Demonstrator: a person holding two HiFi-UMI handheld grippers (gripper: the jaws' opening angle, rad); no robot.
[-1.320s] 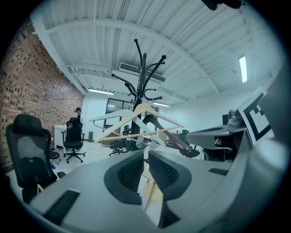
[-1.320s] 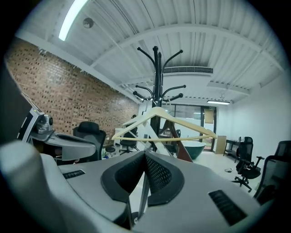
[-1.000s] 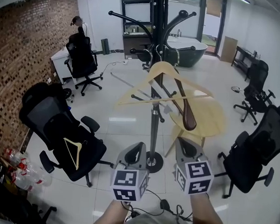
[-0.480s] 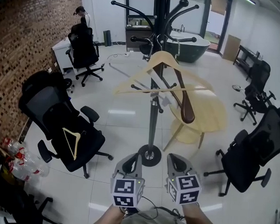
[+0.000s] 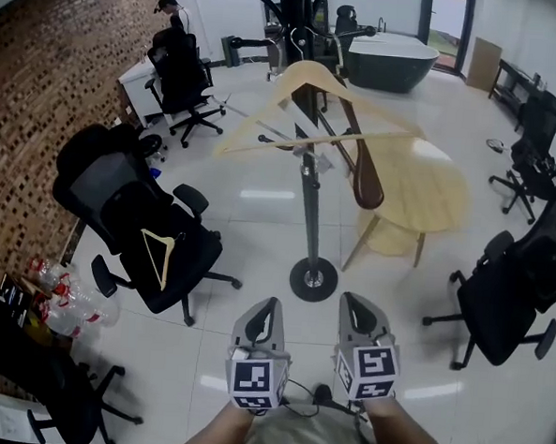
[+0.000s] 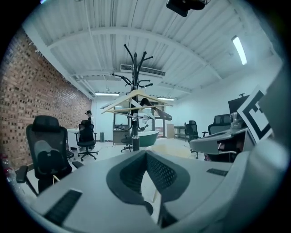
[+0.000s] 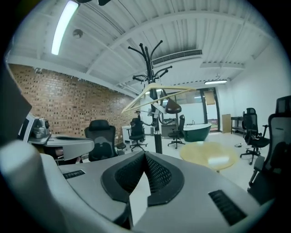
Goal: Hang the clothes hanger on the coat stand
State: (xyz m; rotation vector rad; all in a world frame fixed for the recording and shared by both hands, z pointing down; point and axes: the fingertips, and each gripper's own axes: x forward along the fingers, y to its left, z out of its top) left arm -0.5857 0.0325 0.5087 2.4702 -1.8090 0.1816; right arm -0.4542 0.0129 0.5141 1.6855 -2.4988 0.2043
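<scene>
1. The light wooden clothes hanger (image 5: 299, 74) hangs on the black coat stand (image 5: 309, 218), high on the pole, its bar tilted with the left end lower in the head view.
2. A dark brown hanger (image 5: 367, 180) hangs on the same stand, just right of the pole and below the light one.
3. The stand rises from a round base on the glossy white floor, directly ahead of the person.
4. Both grippers are held low and side by side, well short of the stand and pointing toward it. The left gripper (image 5: 267, 305) has its jaws pressed together with nothing between them, and so does the right gripper (image 5: 352, 300).
5. A round pale wooden table (image 5: 430, 193) stands just right of the stand.
6. To the left, a black office chair (image 5: 119, 207) carries a small wooden hanger (image 5: 159, 254) on its seat.
7. More black office chairs sit at the right edge of the room.
8. A dark bathtub (image 5: 393, 59) stands at the back, a brick wall (image 5: 33, 79) lines the left side, and clear plastic bottles (image 5: 61, 311) lie at its foot.
</scene>
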